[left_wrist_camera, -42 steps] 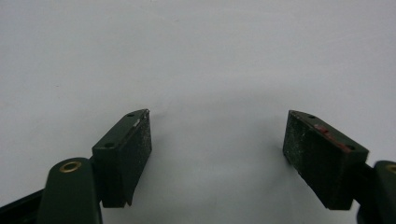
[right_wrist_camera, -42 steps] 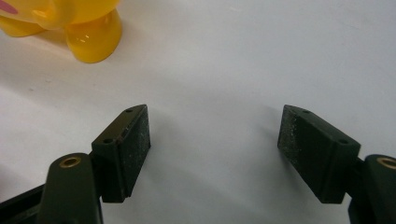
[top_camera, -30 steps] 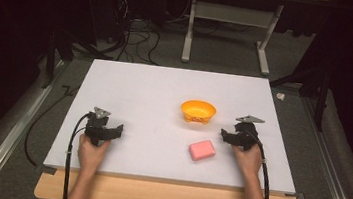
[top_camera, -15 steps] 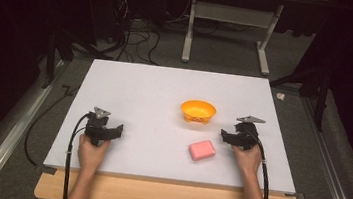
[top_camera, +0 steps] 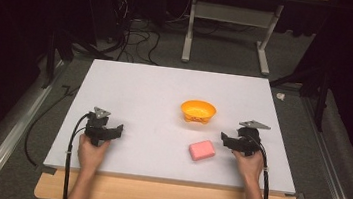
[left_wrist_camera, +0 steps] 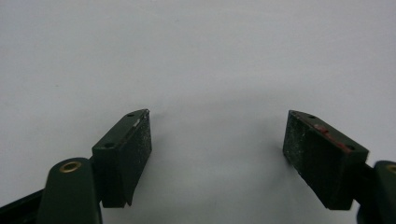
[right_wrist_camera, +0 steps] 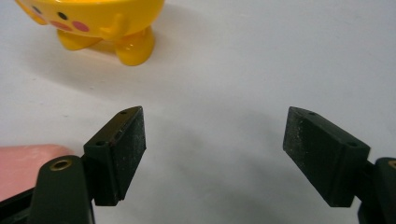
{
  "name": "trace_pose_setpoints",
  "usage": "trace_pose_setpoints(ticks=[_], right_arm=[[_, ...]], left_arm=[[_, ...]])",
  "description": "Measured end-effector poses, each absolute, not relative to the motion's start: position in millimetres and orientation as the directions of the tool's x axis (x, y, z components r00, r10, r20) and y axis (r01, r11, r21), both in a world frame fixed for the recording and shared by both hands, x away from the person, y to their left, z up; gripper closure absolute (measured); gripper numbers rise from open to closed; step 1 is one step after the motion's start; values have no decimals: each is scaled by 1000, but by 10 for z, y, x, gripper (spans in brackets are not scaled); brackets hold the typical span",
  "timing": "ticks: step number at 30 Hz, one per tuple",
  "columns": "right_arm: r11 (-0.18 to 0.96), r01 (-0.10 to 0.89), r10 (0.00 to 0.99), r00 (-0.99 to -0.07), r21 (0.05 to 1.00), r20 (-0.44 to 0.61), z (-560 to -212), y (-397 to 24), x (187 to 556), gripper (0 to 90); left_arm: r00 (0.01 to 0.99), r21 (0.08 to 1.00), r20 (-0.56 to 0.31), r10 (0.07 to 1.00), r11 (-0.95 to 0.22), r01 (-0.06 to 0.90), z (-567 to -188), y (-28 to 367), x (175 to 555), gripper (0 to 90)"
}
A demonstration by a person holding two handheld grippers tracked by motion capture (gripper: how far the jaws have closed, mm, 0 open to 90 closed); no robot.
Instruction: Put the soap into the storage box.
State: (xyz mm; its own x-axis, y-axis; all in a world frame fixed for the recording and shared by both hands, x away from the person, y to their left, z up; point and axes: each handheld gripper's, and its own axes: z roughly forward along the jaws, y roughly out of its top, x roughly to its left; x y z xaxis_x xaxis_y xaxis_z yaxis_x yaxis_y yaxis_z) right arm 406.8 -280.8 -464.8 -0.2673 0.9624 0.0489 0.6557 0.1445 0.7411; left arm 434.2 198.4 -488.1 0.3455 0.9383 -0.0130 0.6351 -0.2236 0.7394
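A yellow-orange bowl (top_camera: 198,111) with a cartoon face stands on little feet at the table's middle right; its feet show at the top left of the right gripper view (right_wrist_camera: 98,23). A pink block (top_camera: 202,149) lies flat in front of it and shows at the lower left edge (right_wrist_camera: 23,165). My right gripper (top_camera: 224,139) sits just right of the block, pointing left. Its jaws (right_wrist_camera: 215,140) have just been opening and stand apart over bare table, with nothing between them. My left gripper (top_camera: 119,131) rests at the near left, open (left_wrist_camera: 217,140) and holding nothing.
The white table top (top_camera: 165,88) has a wooden front edge. Black cables trail from both grippers off the near side. Beyond the table lie dark floor, a tangle of cables and a grey stand's legs (top_camera: 226,40).
My right gripper has shifted slightly beside the pink block. The left hand, the bowl and the block have stayed where they were.
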Motion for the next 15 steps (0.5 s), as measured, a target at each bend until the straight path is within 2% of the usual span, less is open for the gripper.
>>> trace_pose_setpoints(ticks=[15], right_arm=[[173,645,942,-329,744,66,-4513,-2559,3719,170]], left_arm=[[346,739,-13,938,-224,635,-4881,1984,4342,241]])
